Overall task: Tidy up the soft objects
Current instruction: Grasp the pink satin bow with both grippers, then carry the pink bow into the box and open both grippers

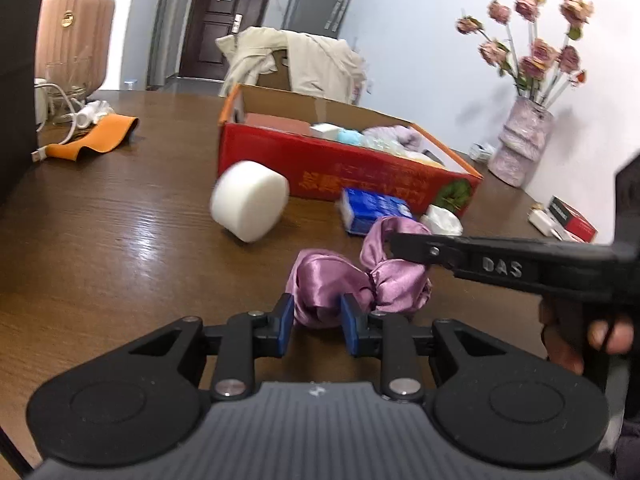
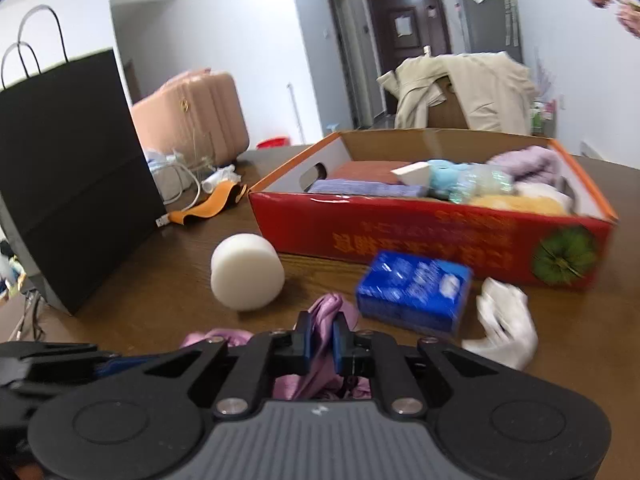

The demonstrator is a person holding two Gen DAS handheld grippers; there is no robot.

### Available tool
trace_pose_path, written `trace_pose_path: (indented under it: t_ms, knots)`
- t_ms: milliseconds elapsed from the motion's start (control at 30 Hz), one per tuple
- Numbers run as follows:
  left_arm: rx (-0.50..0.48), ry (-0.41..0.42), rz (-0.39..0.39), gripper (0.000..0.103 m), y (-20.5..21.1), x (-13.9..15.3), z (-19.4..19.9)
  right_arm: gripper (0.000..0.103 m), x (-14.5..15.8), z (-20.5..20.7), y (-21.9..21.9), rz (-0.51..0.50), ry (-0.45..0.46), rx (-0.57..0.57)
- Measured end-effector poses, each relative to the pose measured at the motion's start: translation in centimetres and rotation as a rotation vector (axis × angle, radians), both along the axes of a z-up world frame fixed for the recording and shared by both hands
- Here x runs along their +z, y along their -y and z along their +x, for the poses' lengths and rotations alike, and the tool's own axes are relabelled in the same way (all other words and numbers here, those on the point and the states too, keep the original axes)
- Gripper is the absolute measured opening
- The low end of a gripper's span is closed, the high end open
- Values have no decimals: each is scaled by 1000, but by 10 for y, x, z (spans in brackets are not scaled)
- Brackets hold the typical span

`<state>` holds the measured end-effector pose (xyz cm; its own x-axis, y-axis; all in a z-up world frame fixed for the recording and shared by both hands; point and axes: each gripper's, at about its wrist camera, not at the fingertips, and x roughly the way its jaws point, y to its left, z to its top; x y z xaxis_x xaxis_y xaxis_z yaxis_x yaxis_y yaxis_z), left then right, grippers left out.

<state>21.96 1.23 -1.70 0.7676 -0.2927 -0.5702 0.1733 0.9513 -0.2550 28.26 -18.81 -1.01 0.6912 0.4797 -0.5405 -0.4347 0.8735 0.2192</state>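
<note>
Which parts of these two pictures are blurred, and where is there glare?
Left wrist view: the white foam cylinder is smeared at its edge, and window light glares on the wooden table. Right wrist view: the blue packet and the white crumpled cloth are strongly motion-blurred; the box's print is soft. Both views bend straight lines near the edges.

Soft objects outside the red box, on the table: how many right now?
4. Pink satin scrunchie nearest, gripped by both grippers; white foam cylinder left of it; blue tissue pack and white crumpled cloth against the red box. More may be hidden.
</note>
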Motion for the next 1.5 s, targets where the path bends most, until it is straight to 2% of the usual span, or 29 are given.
trace_pose_path:
  t_ms: [100, 200, 333, 500, 533, 567, 633, 767, 867, 967, 1033, 1167, 1333, 1500]
  knots:
    - [-25, 11, -57, 36, 2, 6, -7, 9, -2, -28, 10, -7, 45, -33]
    - [1, 16, -54, 48, 6, 9, -8, 9, -10, -48, 15, -15, 58, -38]
    - [-10, -23, 8, 47, 21, -1, -8, 10, -15, -64, 23, 2, 52, -52]
    - [-14, -27, 6, 45, 24, -8, -14, 14, -21, -73, 32, -17, 25, -84]
    - [-16, -27, 4, 44, 23, -10, -14, 17, -21, -74, 33, -19, 22, -93]
    - [-14, -31, 3, 44, 22, -11, -13, 26, -20, -76, 34, -11, 24, -97]
    - [-13, -40, -5, 43, 20, -13, -12, 37, -16, -82, 38, 18, 55, -84]
    - [-19, -29, 1, 43, 21, -14, -12, 41, -11, -83, 37, 24, 92, -57]
    - [-10, -39, -22, 47, 17, -17, -10, 41, -19, -61, 37, 66, 32, -49]
    - [-11, -51, -47, 47, 11, -19, -9, 42, -31, -44, 48, 188, -49, -54]
    - [-27, -50, -59, 40, 11, -20, -8, 41, -35, -39, 49, 215, -84, -55]
    - [-41, -41, -60, 32, 14, -19, -8, 19, -35, -41, 47, 219, -85, -43]
    - [-61, -3, -46, 27, 18, -10, -18, 10, -26, -54, 43, 193, -56, -46]
    - [-84, 41, -62, 27, 22, 13, -21, 10, -10, -65, 51, 218, -13, -63]
